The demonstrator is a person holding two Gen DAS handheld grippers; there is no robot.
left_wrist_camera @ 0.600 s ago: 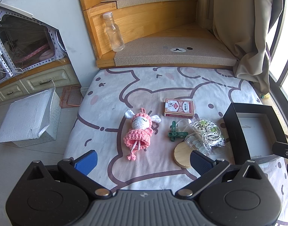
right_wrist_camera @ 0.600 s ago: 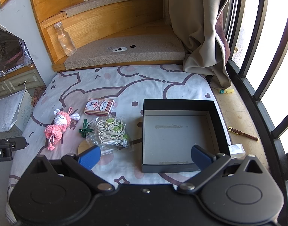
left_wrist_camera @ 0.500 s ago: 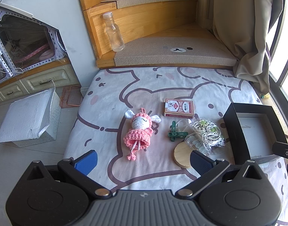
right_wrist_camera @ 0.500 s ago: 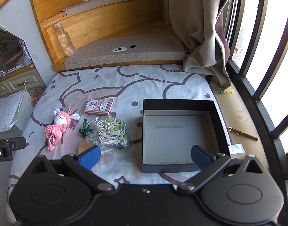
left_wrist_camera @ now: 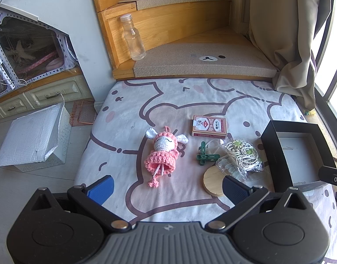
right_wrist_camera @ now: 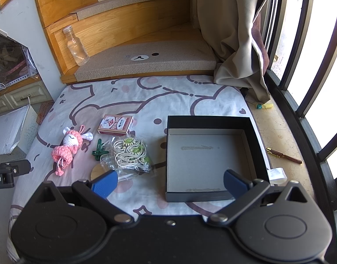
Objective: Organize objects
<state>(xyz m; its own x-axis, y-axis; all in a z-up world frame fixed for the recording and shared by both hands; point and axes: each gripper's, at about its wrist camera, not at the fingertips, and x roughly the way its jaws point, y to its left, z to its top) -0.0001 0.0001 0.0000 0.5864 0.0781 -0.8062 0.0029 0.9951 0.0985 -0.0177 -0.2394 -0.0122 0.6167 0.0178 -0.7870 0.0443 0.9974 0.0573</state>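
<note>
1. Left gripper (left_wrist_camera: 167, 186): you are holding it above the near edge of the bedsheet (left_wrist_camera: 168, 101), fingers spread wide, nothing between them.
2. Right gripper (right_wrist_camera: 169, 181): you are holding it over the near wall of the black box (right_wrist_camera: 209, 122), fingers likewise spread wide and gripping nothing.
3. Black box: it is sitting open on the sheet, its grey floor bare; this is the landmark for the items below.
4. Bag of cords (right_wrist_camera: 132, 154): a clear packet of cream cord with green beads is lying just left of the box, nearest to it of all the loose items.
5. Wooden disc (left_wrist_camera: 212, 180): it is resting left of the box, partly under the bag's near corner.
6. Green clips (right_wrist_camera: 99, 151): they are lying left of the box, touching the bag's far side.
7. Card deck (right_wrist_camera: 115, 127): it is lying flat, left of the box and slightly beyond the bag.
8. Crocheted doll (left_wrist_camera: 163, 151): pink and white, it is lying farthest left of the box, beyond the clips, head pointing away from you.
9. Clear bottle (left_wrist_camera: 133, 38): it is standing upright on the wooden step, well beyond the box.
</note>
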